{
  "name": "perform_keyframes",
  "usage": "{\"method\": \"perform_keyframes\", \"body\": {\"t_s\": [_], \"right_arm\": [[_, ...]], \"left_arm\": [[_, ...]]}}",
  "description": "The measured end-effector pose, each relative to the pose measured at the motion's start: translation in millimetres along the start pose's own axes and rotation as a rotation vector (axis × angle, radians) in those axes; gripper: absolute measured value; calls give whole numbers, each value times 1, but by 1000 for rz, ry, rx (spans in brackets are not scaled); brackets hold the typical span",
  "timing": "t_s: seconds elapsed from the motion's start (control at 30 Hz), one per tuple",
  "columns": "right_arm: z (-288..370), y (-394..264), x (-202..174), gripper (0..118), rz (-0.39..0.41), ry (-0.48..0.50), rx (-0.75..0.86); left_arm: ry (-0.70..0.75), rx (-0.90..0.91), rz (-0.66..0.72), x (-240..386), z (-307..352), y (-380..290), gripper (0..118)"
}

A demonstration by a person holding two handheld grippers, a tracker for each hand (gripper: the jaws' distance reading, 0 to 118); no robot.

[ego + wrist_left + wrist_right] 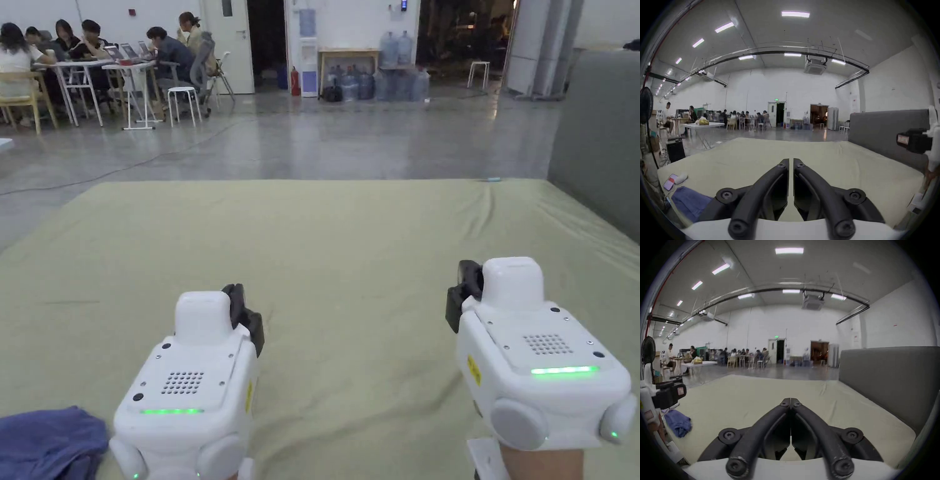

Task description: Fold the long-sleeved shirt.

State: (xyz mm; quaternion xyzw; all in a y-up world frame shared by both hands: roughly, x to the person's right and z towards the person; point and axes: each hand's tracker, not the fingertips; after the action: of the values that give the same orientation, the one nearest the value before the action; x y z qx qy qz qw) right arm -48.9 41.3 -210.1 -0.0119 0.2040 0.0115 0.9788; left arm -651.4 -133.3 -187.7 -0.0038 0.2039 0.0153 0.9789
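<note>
Blue shirt [44,440] is lying crumpled at the near-left corner of the green sheet [350,250], not spread out. In the left gripper view the shirt [690,203] is sitting low left, just beside that gripper's base; in the right gripper view it [678,422] is lying far left, well apart from the jaws. Neither gripper is touching it.

Left gripper [247,312] is being held low over the sheet, pointing forward away from the person, body level, green light strip facing up. Its own view [791,160] is showing the jaws nearly closed, a thin gap running between them, nothing inside.

Right gripper [462,294] is being held parallel to the left one, a bit farther forward and well apart to the right, also pointing forward and level. A bit of the holding hand [540,464] is peeking out under its body. Its own view [790,400] is showing the jaws pressed together at the tips, empty.

Both are hovering over bare sheet, each one showing at the edge of the other's view at about the same height.

Phone [670,181] and a white item are lying at the sheet's left edge beyond the shirt. Grey headboard [594,144] is standing along the right side. People are sitting at tables [94,69] far back left.
</note>
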Motion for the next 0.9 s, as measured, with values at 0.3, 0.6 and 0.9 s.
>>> {"method": "perform_keyframes", "body": {"t_s": [0.3,0.6,0.9], "right_arm": [[44,-38,19,0,-1,-94,-20],[40,-50,20,0,-15,-66,-59],[36,-42,21,63,-5,-63,-52]], "left_arm": [[39,-43,-24,-14,60,-39,0],[21,-89,16,-3,55,-70,0],[6,-84,14,3,40,-58,77]]}}
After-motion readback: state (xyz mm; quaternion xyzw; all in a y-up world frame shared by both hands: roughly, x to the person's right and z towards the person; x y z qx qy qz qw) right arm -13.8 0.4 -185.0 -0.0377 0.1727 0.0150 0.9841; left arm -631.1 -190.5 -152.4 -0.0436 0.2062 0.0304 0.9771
